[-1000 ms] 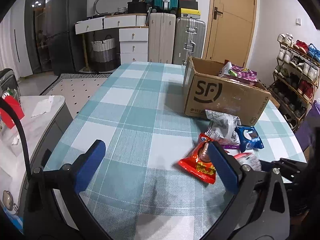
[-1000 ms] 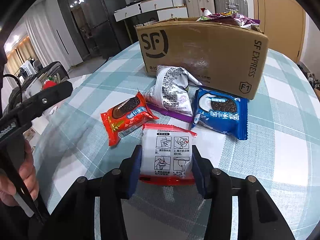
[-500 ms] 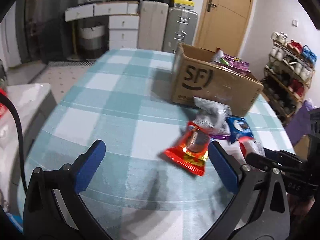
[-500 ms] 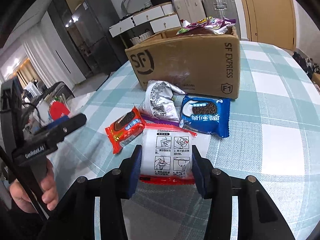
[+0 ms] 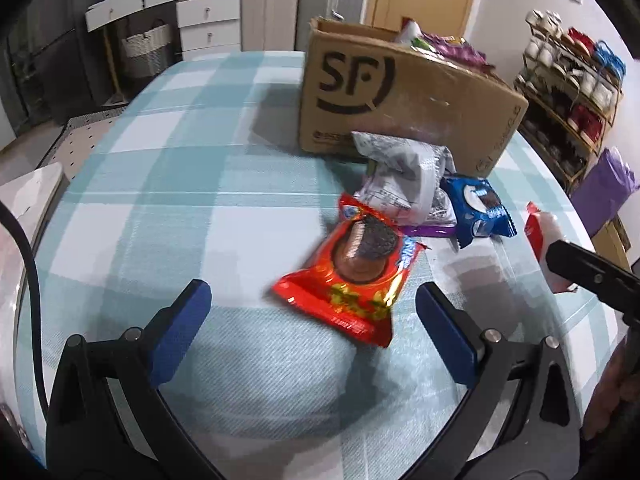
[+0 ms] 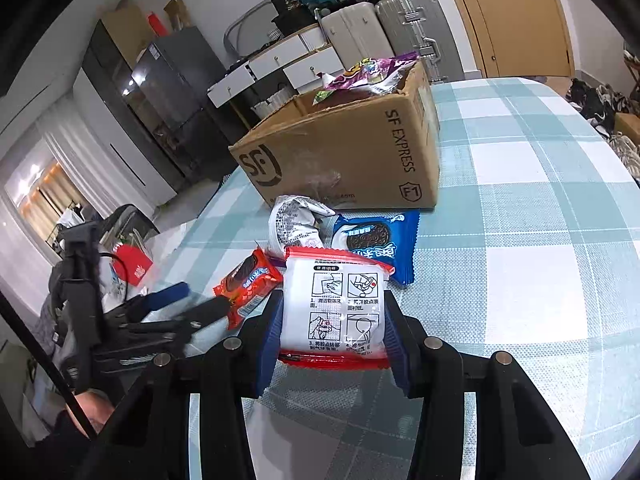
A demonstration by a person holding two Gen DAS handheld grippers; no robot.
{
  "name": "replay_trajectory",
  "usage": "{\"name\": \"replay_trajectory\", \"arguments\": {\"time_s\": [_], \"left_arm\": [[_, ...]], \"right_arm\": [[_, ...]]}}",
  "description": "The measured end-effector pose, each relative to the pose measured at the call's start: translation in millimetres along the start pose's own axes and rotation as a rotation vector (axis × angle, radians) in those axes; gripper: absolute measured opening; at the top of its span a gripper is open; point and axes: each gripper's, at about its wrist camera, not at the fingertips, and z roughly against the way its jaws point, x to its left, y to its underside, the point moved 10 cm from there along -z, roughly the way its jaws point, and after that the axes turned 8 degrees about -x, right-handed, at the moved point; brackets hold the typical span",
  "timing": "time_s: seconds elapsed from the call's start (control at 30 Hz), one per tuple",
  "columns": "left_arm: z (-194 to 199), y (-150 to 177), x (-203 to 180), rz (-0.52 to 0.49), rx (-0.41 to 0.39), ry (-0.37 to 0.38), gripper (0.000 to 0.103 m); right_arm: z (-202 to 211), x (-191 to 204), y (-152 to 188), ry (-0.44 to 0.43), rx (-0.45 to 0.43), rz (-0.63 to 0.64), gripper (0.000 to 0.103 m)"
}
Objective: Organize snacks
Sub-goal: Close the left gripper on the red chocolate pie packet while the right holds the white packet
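Hovering low over the counter [image 5: 168, 184], the left gripper [image 5: 308, 312] has its blue pads spread wide w/ nothing between them; the red pack [image 5: 352, 276] lies just ahead, slightly right of the midline, flat on the checked cloth. Its long axis runs diagonally, near end at lower right, far end up toward the grey pack [image 5: 404, 184], so it sits skewed to the line between the pads. Judging by that, the left gripper would need a small shift right & a bit of wrist twist to bring the pads across the pack's narrow width, not its length. Right gripper [image 6: 334, 316] is closed on the white pack [image 6: 334, 308], pads pressing both side edges, red sealed hem nearest the camera; the pack looks lifted off the cloth, though how high I can't tell. Beyond it: red pack to the left, blue Oreo pack [image 6: 374, 244] ahead-right, grey pack ahead, then the SF box [image 6: 352, 152] behind them all, open top already showing a purple bag [image 6: 372, 72]. In the right view the left gripper [image 6: 176, 300] shows blurred, right beside the red pack. So the left is the nearer one for the red pack; the right, already loaded, has the box straight ahead past the loose packs, and would prob. have to carry over those w/o clipping the near box wall.
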Motion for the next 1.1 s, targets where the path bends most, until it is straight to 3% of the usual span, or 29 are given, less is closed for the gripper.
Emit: {"name": "replay_trajectory", "arguments": {"time_s": [0.3,0.43,0.53,0.6,0.67,0.73,0.83,1.1], "left_arm": [[-33,-6,-25,-0.117,0.035,0.012,0.102],[-44,-13,-29,-0.12,0.044,0.061,0.098],[-46,-18,-28,-0.118,0.035,0.072,0.089],[-44,-19,-26,-0.12,0.025,0.08,0.076],[-41,-21,-25,-0.122,0.02,0.093,0.053],[-39,-21,-22,-0.115,0.017,0.094,0.044],[-34,-19,-21,-0.083,0.016,0.136,0.044],[-22,-7,-19,-0.086,0.012,0.095,0.044]], "right_arm": [[1,-2,-1,-0.011,-0.002,-0.012,0.047],[-1,-4,-1,-0.013,0.002,-0.022,0.047],[-2,-6,0,-0.012,0.008,-0.03,0.047],[-3,-7,1,-0.013,0.012,-0.034,0.047],[-4,-7,1,-0.013,0.015,-0.037,0.047],[-4,-7,1,-0.012,0.017,-0.039,0.047],[-5,-7,2,-0.013,0.019,-0.04,0.047],[-3,-7,2,-0.021,0.004,-0.047,0.047]]}}
